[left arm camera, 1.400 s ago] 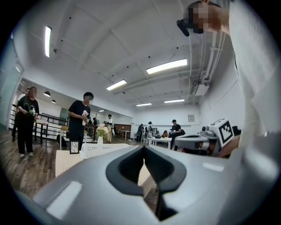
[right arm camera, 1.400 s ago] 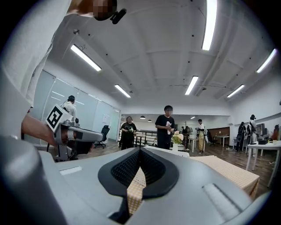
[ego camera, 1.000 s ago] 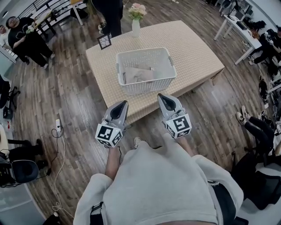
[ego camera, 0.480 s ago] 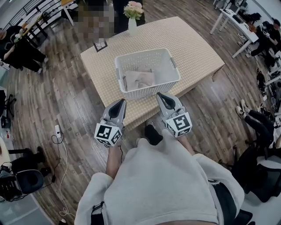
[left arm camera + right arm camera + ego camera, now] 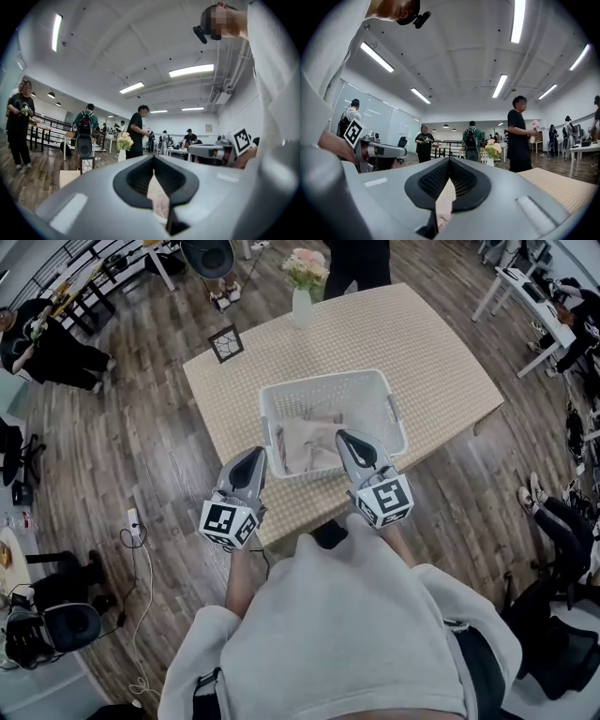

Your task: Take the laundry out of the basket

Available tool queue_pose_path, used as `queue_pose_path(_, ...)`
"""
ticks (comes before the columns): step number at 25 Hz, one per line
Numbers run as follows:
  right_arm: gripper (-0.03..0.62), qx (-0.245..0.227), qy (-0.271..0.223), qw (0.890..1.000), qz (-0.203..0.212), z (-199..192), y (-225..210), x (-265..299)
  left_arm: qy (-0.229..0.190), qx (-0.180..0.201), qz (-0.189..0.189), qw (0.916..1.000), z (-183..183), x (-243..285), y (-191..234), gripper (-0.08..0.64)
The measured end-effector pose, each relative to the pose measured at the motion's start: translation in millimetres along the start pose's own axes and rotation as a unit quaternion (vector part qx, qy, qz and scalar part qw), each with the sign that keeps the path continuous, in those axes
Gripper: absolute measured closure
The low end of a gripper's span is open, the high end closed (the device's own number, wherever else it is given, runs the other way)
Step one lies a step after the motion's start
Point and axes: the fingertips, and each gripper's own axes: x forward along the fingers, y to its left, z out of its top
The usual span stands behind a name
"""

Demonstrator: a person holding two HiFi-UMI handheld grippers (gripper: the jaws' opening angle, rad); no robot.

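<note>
A white slatted laundry basket (image 5: 324, 383) stands on the beige table (image 5: 422, 343). Pale pinkish laundry (image 5: 305, 442) lies crumpled in its near left part. My left gripper (image 5: 257, 456) hovers at the basket's near left corner, above the table's front edge. My right gripper (image 5: 345, 436) reaches over the near rim, beside the laundry. Both are shut, tips together, with nothing in them. In the left gripper view (image 5: 153, 158) and the right gripper view (image 5: 449, 161) the jaws meet at the tip, and pale cloth shows through the slit behind.
A white vase of pink flowers (image 5: 302, 298) and a small dark picture frame (image 5: 225, 343) stand at the table's far side. Beyond the table a person (image 5: 356, 259) stands close. More people, desks and chairs ring the wooden floor. A cable (image 5: 141, 559) trails at left.
The person has stepped up to the table. Both grippers, earlier short of its front edge, now reach the basket's near rim. Their jaws have stayed shut.
</note>
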Motion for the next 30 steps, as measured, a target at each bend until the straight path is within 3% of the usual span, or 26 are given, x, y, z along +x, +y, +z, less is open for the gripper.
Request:
queue_pose_path(13,0.594,0.013,0.004,1.0,0.02,5,-64,85,0.01,-0.003,0.023,0.9997,12,75,52,0.552)
queue_pose_path(24,0.594,0.013,0.094,0.993,0.074,-46,-63,110,0.045,-0.04,0.065,0.9961,-30,83,90,0.552)
queue_pose_path(27,0.594,-0.015,0.143,0.984,0.102,-70,-59,119,0.058,-0.053,0.072,0.9943,-44,87,100,0.552)
queue_pose_path(29,0.594,-0.079,0.181,0.971,0.134,-87,-51,123,0.063,-0.059,0.074,0.9935,-51,90,103,0.552)
queue_pose_path(30,0.594,-0.132,0.198,0.959,0.156,-97,-44,123,0.064,-0.061,0.074,0.9933,-53,92,104,0.552)
